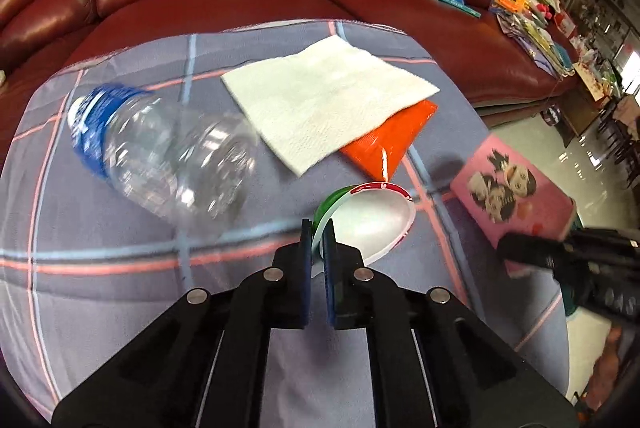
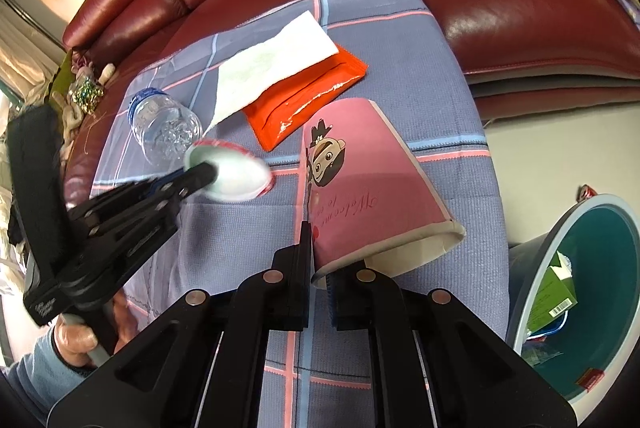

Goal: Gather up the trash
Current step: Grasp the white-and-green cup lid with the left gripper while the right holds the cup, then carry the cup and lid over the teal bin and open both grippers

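Both grippers clamped on cups, bin waiting at lower right.

The left gripper (image 1: pixel 319 242) pinches the small foil-rimmed cup (image 1: pixel 370 224) by its rim at frame centre; the right gripper (image 2: pixel 320 260) grips the pink paper cup (image 2: pixel 368 179), its long axis running toward upper left. Best to keep both squeezes firm while swinging to the bin (image 2: pixel 600 292).
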### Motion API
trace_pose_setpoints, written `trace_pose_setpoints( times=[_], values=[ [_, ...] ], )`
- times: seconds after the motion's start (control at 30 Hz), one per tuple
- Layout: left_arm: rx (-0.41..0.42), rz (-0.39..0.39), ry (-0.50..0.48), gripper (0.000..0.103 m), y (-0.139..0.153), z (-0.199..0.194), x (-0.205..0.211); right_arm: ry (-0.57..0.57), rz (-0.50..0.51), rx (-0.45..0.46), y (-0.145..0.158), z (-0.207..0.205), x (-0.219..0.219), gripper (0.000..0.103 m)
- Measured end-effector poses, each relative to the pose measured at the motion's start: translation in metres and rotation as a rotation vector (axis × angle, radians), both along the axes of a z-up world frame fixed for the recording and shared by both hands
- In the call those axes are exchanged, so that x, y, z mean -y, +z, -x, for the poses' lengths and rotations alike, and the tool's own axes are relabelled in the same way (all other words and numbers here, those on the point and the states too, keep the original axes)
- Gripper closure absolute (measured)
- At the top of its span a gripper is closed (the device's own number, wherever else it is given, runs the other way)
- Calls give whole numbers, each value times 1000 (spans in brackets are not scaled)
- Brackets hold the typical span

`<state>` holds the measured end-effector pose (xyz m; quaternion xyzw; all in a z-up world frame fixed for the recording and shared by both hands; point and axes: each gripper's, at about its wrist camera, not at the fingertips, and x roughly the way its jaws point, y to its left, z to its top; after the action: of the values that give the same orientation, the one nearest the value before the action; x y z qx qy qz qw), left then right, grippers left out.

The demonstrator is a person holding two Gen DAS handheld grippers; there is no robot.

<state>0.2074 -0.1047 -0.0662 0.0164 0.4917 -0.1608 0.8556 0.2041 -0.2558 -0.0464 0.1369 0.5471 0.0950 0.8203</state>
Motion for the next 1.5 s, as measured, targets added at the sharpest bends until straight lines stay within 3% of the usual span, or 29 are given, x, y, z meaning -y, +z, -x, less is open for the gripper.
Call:
trace_pose_setpoints(
  times=[0.33, 0.67, 0.8, 1.07, 1.3, 1.5],
  values=[
    [-29, 7, 31, 98, 5, 38, -28, -5, 5, 27, 18, 15, -4, 95],
    [7, 22, -11, 98, 30, 71, -17, -44, 16, 83, 54, 52, 19, 96],
    [43, 31, -77, 98, 47, 83, 9, -99, 38, 98, 66, 76, 49, 95],
    [77, 46, -248, 98, 70, 103, 99, -225, 86, 109, 79, 132, 129, 95],
    [62, -9, -356, 98, 62, 119, 168, -335, 40, 25, 40, 157, 197, 95],
    [37, -37, -410, 98, 48, 125, 210, -368, -12, -41, 9, 162, 221, 93]
  ],
)
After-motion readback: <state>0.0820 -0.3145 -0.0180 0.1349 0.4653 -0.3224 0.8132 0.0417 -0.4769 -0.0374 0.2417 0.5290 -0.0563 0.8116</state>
